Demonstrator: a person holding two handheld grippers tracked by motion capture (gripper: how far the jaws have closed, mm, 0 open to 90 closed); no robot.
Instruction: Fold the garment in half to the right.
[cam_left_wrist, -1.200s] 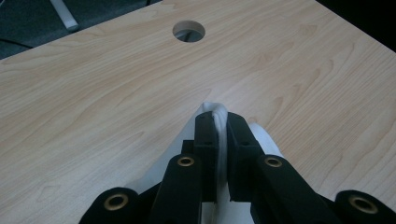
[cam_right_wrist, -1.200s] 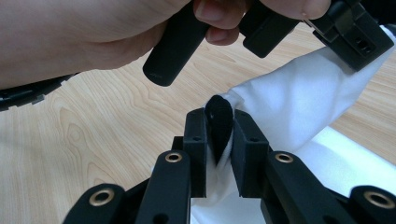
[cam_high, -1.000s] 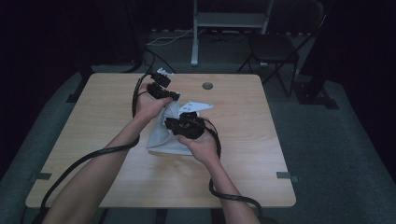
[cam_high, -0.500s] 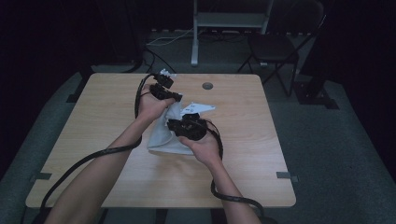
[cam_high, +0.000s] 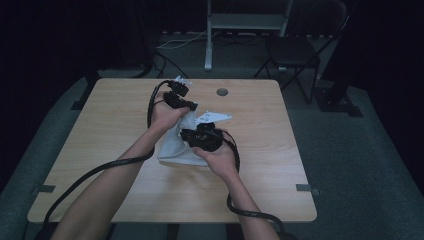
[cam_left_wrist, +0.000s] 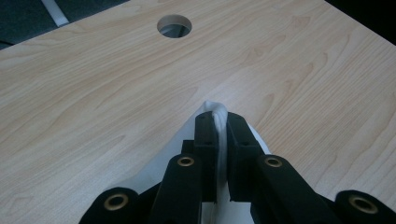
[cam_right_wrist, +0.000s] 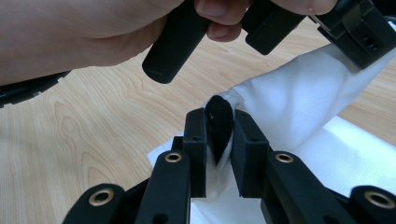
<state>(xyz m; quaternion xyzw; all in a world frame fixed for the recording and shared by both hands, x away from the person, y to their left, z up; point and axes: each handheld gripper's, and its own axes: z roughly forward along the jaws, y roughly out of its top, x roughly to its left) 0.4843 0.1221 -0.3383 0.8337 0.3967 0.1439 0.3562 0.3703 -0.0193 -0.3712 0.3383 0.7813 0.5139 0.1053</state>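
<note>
A white cloth (cam_high: 174, 148) lies bunched on the wooden table (cam_high: 100, 130) between my two hands. My left gripper (cam_high: 191, 105) is at the cloth's far edge and is shut on a thin fold of it (cam_left_wrist: 218, 116). My right gripper (cam_high: 193, 134) sits just in front of it, shut on another fold of the cloth (cam_right_wrist: 261, 100), which stretches taut up to the left gripper (cam_right_wrist: 359, 35). A hand (cam_right_wrist: 93, 32) holding that left gripper shows at the top of the right gripper view. The pinched fold hides what lies between the right jaws.
A round cable hole (cam_high: 222, 92) is in the table near its far edge, also seen ahead of the left jaws (cam_left_wrist: 174, 25). Black cables (cam_high: 100, 170) trail back over the table's near side. A chair (cam_high: 295, 50) and a metal stand (cam_high: 247, 22) are behind the table.
</note>
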